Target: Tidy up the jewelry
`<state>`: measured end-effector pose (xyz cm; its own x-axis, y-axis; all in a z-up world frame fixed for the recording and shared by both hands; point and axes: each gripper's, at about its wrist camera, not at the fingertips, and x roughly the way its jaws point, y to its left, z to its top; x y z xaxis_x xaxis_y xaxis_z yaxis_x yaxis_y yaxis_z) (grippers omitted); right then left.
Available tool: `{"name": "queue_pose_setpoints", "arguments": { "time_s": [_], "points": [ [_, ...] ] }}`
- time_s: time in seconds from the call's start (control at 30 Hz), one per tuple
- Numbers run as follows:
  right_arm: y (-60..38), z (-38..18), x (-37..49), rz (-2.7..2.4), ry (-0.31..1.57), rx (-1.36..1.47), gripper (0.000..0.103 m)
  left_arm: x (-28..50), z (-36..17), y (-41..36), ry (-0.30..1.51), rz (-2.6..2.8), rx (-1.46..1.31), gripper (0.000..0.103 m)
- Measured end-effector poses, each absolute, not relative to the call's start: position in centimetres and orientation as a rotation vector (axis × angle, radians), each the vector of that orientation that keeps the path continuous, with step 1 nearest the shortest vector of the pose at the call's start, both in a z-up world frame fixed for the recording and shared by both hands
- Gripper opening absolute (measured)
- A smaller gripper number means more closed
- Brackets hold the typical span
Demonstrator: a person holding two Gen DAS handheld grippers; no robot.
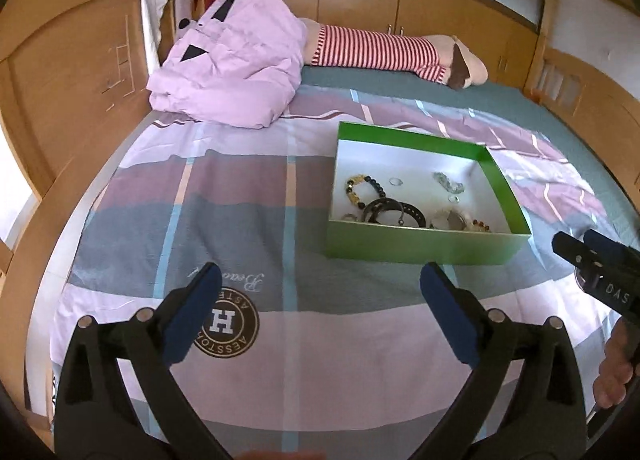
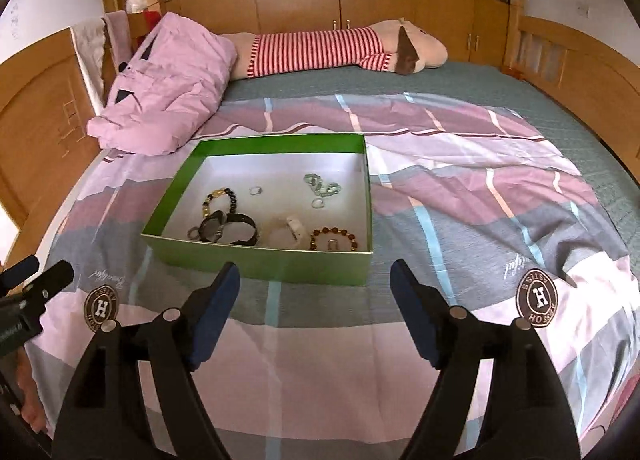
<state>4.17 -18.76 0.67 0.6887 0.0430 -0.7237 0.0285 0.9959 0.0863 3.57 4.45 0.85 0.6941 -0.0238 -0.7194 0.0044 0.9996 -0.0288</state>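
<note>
Green box [image 2: 256, 264] sits on the plaid bedspread [image 2: 460, 196], at 12 o'clock just ahead of the right gripper [image 2: 314, 314], at 1 o'clock from the left gripper [image 1: 320, 314]. Long axis runs roughly 9-to-3 in the right wrist view, open top facing up.

Inside:
- black watch [image 2: 230, 230], near-left
- gold-black bead bracelet [image 2: 220, 198], at its 11
- brown bead bracelet [image 2: 334, 238], near-right
- silver chain [image 2: 322, 185], far-right
- small rings [image 2: 256, 191], scattered; all lie loose

Both grippers stand wide apart, nothing between the pads, hovering above the bedspread.

Risks, as a judgement: the watch overlaps the gold-black bead bracelet, so a pinch may drag both; rings are tiny and could slip; pushing the box wall could slide it on soft bedding. Pink quilt [image 2: 160, 84] and striped plush [image 2: 320, 48] lie at 11 to 12, well apart.
</note>
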Motion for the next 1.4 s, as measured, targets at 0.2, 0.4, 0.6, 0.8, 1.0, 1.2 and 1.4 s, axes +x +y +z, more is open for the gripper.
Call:
{"name": "queue_pose_setpoints", "arguments": {
  "time_s": [0.2,0.4,0.6,0.8,1.0,1.2,1.4],
  "points": [
    [-18.5,0.1,4.2,-0.007,0.829,0.068,0.078,3.5,1.1,3.6,0.808,-0.051,-0.025,0.101],
    [-18.1,0.1,4.0,0.002,0.831,0.066,0.078,2.9,1.4,2.5,0.794,-0.079,-0.006,0.101],
    [-17.8,0.2,3.8,0.009,0.829,0.054,0.078,3.0,1.7,2.4,0.799,-0.089,-0.014,0.101],
    [-18.0,0.0,3.8,0.009,0.842,0.059,0.078,3.3,1.6,2.8,0.805,-0.073,-0.015,0.101],
    [-18.3,0.1,3.7,0.012,0.851,0.062,0.078,3.8,1.3,3.1,0.814,-0.055,-0.012,0.101],
    [-18.3,0.2,3.7,0.015,0.851,0.065,0.078,3.9,0.9,3.1,0.824,-0.058,-0.008,0.101],
    [-18.4,0.3,3.6,0.019,0.857,0.073,0.078,3.9,0.9,3.0,0.821,-0.055,0.003,0.101]
  ]
}}
